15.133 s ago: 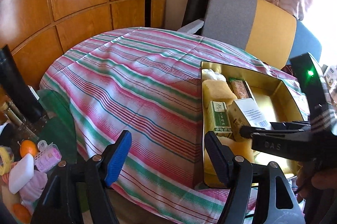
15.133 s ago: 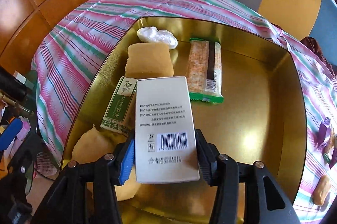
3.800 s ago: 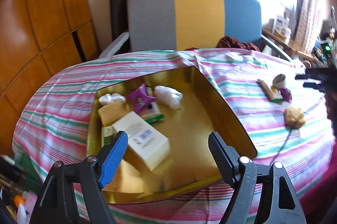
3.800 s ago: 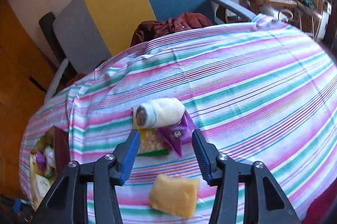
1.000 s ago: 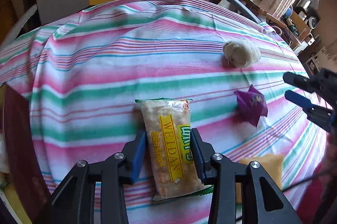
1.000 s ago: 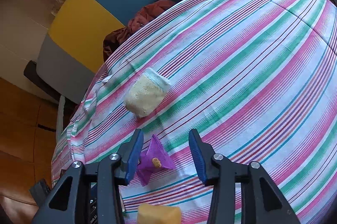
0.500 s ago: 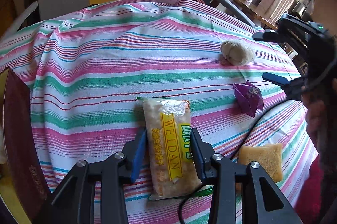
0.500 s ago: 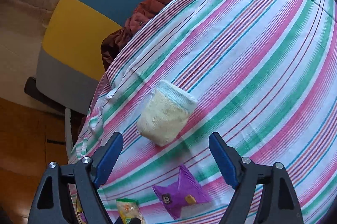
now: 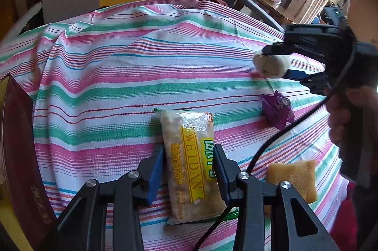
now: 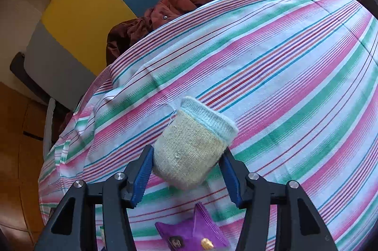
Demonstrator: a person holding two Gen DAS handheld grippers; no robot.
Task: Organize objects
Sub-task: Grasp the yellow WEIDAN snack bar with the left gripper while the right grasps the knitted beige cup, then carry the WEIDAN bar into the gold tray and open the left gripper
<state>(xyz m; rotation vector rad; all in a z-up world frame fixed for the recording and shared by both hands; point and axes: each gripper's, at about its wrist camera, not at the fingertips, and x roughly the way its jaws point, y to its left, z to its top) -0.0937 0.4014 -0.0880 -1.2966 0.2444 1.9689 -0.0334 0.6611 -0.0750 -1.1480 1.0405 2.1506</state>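
Left wrist view: the left gripper (image 9: 187, 170) has its jaws drawn in narrow and clamped on the snack packet (image 9: 191, 163), a clear wrapper with a yellow band, each blue pad pressed against a long side about halfway down its length. The packet lies flat on the striped cloth of the surface (image 9: 118, 76), its far end pointing away from the camera. To the right the right gripper (image 9: 280, 62) reaches in from the edge of the view, one finger above and one below a rolled beige sock (image 9: 271, 64). Nearer than that sit a purple packet (image 9: 277, 109) and, by the right finger of the left gripper, a yellow sponge-like block (image 9: 293, 177), both loose on the cloth. A dark red box wall (image 9: 16, 156) stands at the left edge.

Right wrist view: the right gripper (image 10: 186, 168) has just been closing, and its jaws are now half drawn together with the sock (image 10: 192, 144) between them. Both blue pads touch the sock's sides, so it is grasped. The sock's pale blue cuff points away, and it rests on the cloth (image 10: 283, 76). The purple packet (image 10: 191, 234) lies just below the jaws, apart from them.
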